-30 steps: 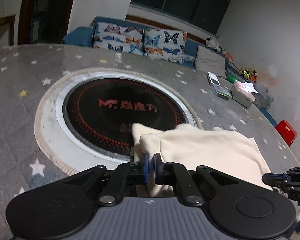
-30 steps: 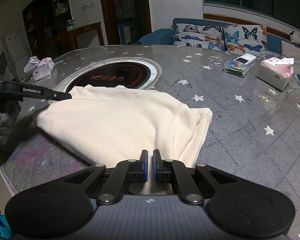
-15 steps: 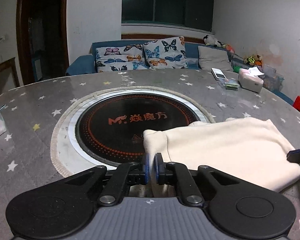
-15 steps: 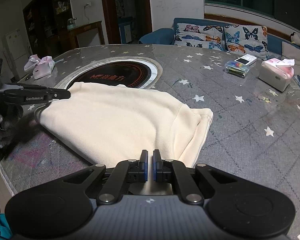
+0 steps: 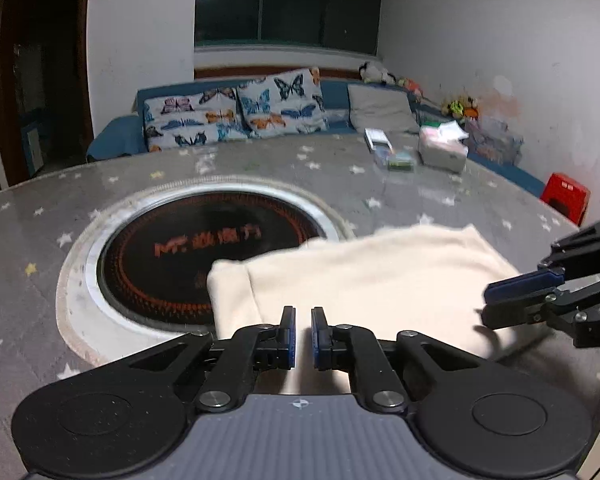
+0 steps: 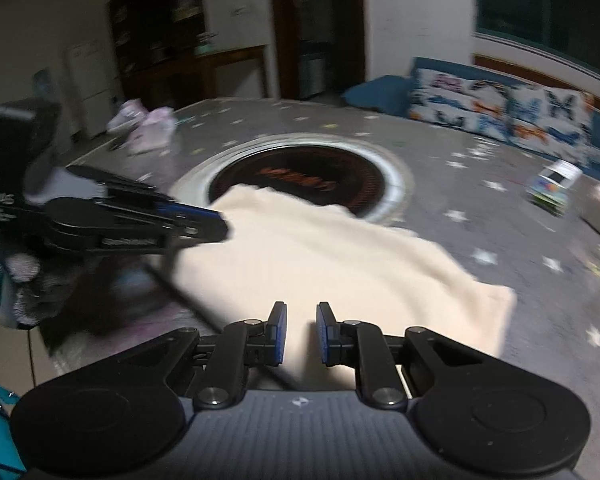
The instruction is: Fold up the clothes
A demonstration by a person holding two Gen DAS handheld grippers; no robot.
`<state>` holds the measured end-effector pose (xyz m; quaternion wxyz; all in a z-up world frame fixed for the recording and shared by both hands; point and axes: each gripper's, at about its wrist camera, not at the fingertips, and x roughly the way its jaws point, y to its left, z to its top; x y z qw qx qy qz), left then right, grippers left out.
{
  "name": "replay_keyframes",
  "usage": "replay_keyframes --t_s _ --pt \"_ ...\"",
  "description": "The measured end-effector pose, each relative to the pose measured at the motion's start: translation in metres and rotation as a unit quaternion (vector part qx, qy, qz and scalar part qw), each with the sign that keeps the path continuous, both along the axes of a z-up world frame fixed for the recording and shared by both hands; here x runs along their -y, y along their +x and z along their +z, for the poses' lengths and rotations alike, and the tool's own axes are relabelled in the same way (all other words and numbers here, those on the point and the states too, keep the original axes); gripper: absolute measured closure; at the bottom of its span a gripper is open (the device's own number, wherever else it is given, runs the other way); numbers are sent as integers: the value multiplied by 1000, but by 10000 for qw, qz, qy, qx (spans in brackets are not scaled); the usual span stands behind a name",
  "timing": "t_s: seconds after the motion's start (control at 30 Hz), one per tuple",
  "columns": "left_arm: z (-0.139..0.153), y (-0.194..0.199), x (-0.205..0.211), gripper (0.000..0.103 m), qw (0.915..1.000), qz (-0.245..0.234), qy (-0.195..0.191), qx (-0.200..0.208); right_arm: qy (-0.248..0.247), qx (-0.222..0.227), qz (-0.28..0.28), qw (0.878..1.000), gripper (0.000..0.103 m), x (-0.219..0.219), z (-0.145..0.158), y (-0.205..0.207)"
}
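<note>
The folded cream fleece garment (image 5: 372, 280) is spread flat on the grey star-patterned desk (image 5: 36, 248), just ahead of both tongs. The left tongs (image 5: 302, 338) and right tongs (image 6: 299, 334) are held released, gripping nothing.

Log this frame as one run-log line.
step: fold released | left tool: open, over cream garment | right tool: open, over garment | garment: folded on star-print table, edge overlapping round hotplate

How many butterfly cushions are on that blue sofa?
2. One butterfly cushion sits at the left of the blue sofa; the other leans beside it to the right. A plain grey cushion follows. More may be hidden.
</note>
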<state>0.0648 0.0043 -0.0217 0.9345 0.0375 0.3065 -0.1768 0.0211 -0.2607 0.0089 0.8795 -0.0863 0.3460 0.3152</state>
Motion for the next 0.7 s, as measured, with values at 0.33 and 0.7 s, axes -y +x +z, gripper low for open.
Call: replay_keyframes --t_s 0.33,0.7 --pt "3 -9 0 93 9999 -95 33 107 -314 -39 256 9992 88 -20 -4 2" --pt "-4 -13 3 93 9994 -307 -109 -105 -110 -102 554 9984 87 -35 -5 7"
